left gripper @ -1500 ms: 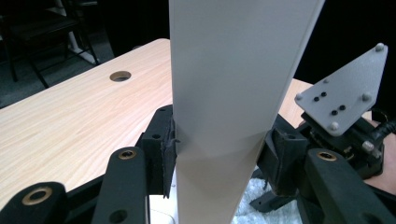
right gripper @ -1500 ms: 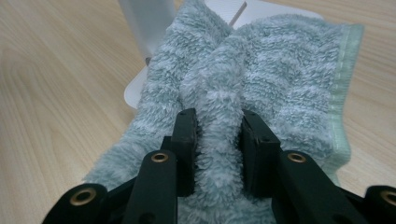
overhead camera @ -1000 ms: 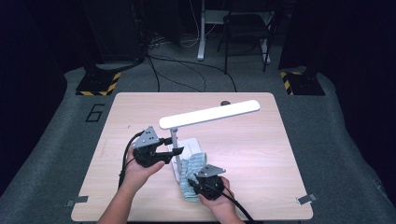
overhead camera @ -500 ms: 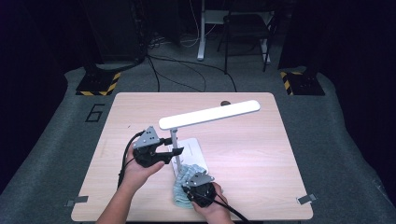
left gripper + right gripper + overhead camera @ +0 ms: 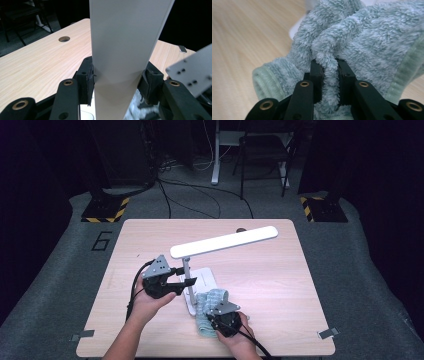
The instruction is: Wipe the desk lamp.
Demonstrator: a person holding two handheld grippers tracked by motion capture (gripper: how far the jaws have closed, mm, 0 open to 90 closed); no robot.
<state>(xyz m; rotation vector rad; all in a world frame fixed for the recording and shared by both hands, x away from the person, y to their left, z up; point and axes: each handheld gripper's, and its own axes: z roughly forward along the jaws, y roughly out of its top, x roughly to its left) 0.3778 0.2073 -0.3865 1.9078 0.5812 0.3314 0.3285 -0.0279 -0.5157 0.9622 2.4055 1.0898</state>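
Note:
A white desk lamp stands on the wooden table, with its long light bar [image 5: 225, 241] above a flat white base [image 5: 204, 276]. My left gripper [image 5: 188, 282] is shut on the lamp's upright post [image 5: 186, 268]. In the left gripper view the pads press both sides of the pale post [image 5: 125, 42]. A fluffy pale-green towel [image 5: 214, 297] lies bunched at the base's near edge. My right gripper [image 5: 216, 312] has just been closing and is shut on a raised fold of the towel [image 5: 362, 40], pinched between the pads [image 5: 315, 72].
The table's far side has a round cable hole [image 5: 241, 230] [image 5: 64, 39]. Bare wood lies right of the lamp [image 5: 280, 285]. The near table edge [image 5: 200, 355] runs just behind my right hand. A chair and cables stand on the floor beyond the table.
The right gripper has shifted a little over the towel near the front edge, and the towel is now more bunched under it. The left gripper and the lamp have stayed put.

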